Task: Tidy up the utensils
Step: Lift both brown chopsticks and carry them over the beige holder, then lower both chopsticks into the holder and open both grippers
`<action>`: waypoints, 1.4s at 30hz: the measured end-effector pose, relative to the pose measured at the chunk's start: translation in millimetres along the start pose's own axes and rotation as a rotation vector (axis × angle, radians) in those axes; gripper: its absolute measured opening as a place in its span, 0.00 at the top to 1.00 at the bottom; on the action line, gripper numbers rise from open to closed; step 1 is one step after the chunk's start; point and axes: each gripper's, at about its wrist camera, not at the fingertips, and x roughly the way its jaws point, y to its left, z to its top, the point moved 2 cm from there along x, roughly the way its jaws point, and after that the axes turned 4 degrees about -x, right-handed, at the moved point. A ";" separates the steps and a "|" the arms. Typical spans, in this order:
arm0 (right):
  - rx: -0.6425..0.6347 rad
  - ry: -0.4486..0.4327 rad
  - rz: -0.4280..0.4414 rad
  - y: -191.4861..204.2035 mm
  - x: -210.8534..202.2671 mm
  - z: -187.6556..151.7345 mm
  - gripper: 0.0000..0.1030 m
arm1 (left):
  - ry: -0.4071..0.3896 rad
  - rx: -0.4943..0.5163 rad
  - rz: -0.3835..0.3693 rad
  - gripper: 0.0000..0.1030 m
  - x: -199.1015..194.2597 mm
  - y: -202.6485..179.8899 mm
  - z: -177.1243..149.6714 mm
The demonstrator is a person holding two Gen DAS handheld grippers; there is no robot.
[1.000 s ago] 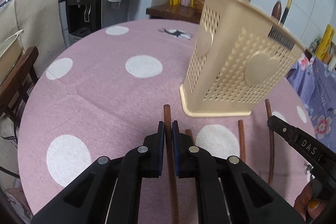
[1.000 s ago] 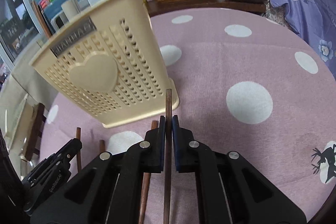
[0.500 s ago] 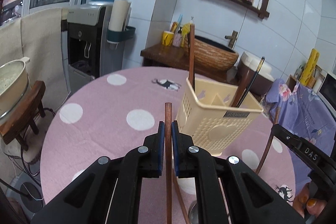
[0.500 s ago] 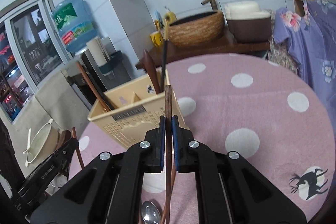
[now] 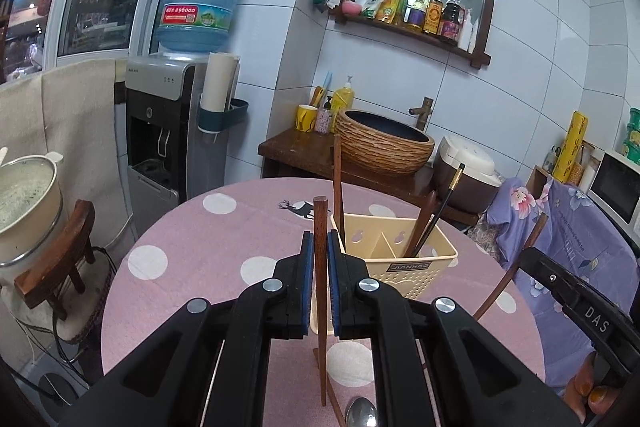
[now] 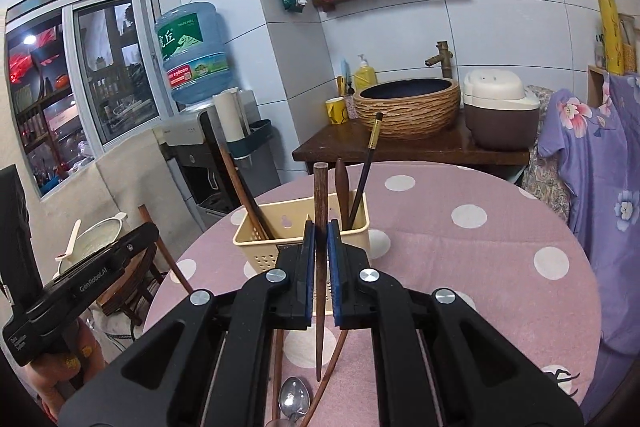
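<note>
My left gripper is shut on a brown wooden chopstick, held upright above the table. My right gripper is shut on another brown wooden chopstick, also upright. A cream plastic utensil basket stands on the table just beyond both grippers; it also shows in the right wrist view. It holds several wooden and dark utensils. A metal spoon and more wooden sticks lie on the table below the grippers.
The round table has a pink cloth with white dots. Behind it stand a wooden counter with a woven basin, a rice cooker and a water dispenser. A chair with purple floral cloth is at the right.
Both grippers have lifted up and away from the table, each with its chopstick. The basket, seen close from the side a second ago, now shows lower and farther, with its open top visible.
</note>
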 end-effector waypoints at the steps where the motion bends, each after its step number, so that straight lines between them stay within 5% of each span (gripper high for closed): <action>1: -0.002 0.000 0.001 0.3 -0.2 -0.1 0.93 | -0.001 0.000 -0.002 0.92 -0.9 -0.7 1.1; 15: -0.042 -0.005 0.037 12.6 -4.8 26.7 0.93 | -0.024 0.018 -0.075 0.92 -19.1 -11.6 31.5; 24: -0.058 -0.140 0.021 20.3 -20.7 114.4 0.93 | -0.098 -0.019 -0.179 0.92 -36.7 -38.2 110.9; 29: -0.054 -0.214 -0.036 17.0 -10.4 146.2 0.93 | -0.210 -0.013 -0.110 0.92 -24.8 -52.4 141.5; 42: -0.038 -0.048 -0.101 -6.2 74.0 80.3 0.93 | -0.058 0.001 0.007 0.92 59.7 -38.5 66.1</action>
